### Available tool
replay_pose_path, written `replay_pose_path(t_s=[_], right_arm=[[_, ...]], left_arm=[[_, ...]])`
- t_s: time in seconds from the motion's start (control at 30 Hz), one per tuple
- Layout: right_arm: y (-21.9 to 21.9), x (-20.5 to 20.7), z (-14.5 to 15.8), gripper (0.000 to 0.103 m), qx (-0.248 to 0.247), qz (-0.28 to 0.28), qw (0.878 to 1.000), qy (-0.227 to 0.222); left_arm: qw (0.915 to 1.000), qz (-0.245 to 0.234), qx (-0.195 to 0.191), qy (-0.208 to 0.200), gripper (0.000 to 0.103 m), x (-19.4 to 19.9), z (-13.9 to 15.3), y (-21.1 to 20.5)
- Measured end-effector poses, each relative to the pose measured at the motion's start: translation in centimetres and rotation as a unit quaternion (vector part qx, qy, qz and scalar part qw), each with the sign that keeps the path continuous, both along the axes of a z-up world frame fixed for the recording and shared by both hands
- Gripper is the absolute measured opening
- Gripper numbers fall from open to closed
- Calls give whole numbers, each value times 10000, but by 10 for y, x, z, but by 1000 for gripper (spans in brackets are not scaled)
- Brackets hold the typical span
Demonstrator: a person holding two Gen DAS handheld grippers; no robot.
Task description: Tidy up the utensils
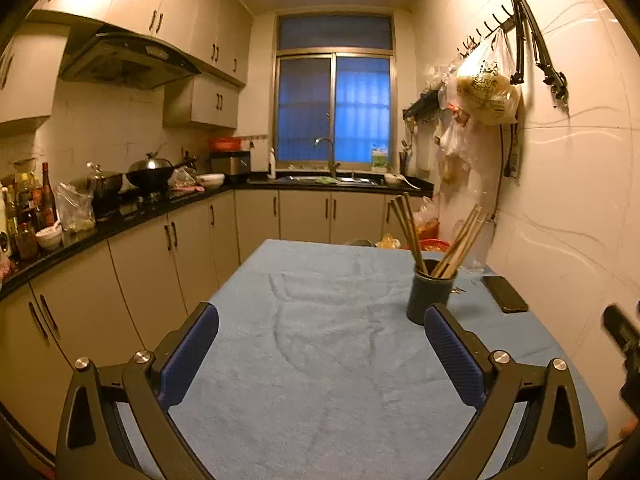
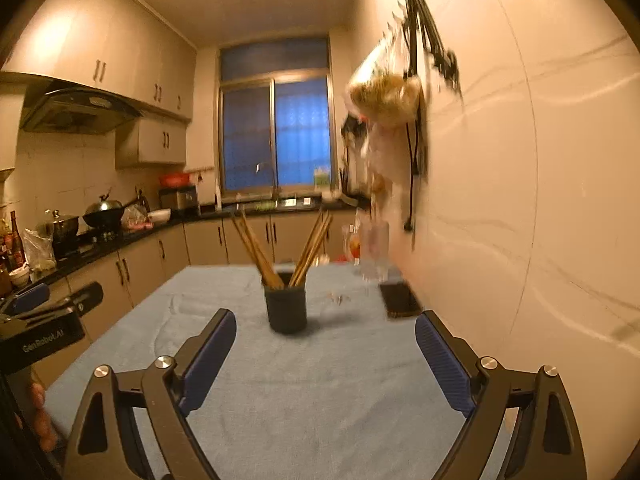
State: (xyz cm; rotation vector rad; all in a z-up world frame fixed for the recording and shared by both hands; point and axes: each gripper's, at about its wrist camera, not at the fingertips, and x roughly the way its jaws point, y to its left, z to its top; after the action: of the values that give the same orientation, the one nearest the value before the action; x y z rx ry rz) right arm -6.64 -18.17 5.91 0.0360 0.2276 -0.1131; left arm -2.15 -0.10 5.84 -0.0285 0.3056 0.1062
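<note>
A dark round holder (image 1: 430, 294) stands on the blue-cloth table (image 1: 320, 320), with several wooden chopsticks (image 1: 460, 240) leaning out of it in two bunches. In the right wrist view the holder (image 2: 286, 308) and chopsticks (image 2: 256, 248) sit straight ahead. My left gripper (image 1: 321, 326) is open and empty above the table, with the holder just beyond its right finger. My right gripper (image 2: 325, 330) is open and empty, a short way in front of the holder. The left gripper (image 2: 52, 300) also shows at the left edge of the right wrist view.
A black phone (image 1: 504, 294) lies on the table by the right wall, with a clear glass (image 1: 478, 248) behind the holder. Plastic bags (image 1: 486, 88) hang from wall hooks. A counter (image 1: 120, 220) with pots and bottles runs along the left.
</note>
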Motion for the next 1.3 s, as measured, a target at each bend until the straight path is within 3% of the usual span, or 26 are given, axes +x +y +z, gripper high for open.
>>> replay_pose_path(t_s=[0.1,0.33,1.3], right_arm=[[7,-1,-3,93,-318,-81,9990,-310],[12,7,-10,93,-310,38,9994,-138],[3,20,-18,93,-165,-6,9997,160]], left_arm=[[10000,26,36,67,102,4,-5,1],[9998,28,-147,155,102,8,-12,6],[9999,-142,65,37,102,9,-12,0]])
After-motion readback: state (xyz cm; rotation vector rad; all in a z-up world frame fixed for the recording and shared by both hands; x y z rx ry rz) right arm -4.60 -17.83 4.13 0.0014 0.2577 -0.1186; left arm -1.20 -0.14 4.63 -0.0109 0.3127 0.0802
